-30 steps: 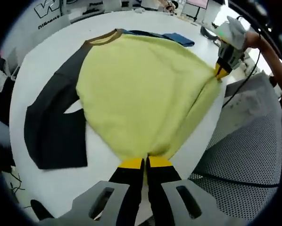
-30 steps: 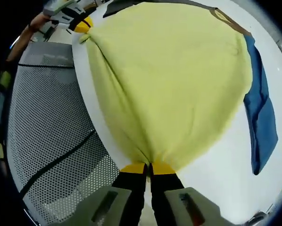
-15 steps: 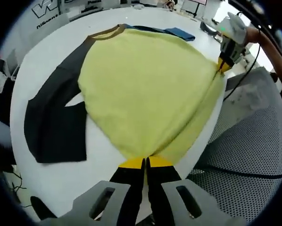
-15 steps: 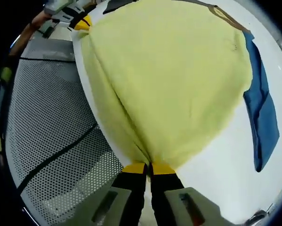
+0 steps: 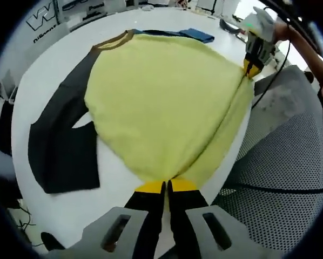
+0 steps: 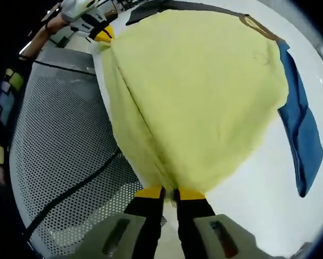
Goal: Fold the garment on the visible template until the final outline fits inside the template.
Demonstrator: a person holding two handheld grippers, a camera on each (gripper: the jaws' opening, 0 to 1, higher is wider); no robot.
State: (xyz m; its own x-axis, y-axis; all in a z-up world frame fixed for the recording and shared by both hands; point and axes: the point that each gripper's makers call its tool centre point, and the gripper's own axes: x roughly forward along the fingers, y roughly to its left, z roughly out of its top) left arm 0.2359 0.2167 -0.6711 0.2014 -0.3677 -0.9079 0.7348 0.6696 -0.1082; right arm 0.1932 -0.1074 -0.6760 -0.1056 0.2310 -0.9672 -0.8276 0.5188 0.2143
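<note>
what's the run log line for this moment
phase: fold start | left gripper: shut on shirt hem | right gripper: shut on shirt hem | shirt: flat on white table | dark sleeve: spread

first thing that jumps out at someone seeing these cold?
The big yellow garment spread over the white table, its hem pinched at both corners by the left gripper and the right gripper, jaws shut. Next, its dark grey sleeve lying flat at one side, and a blue piece past the other.
</note>
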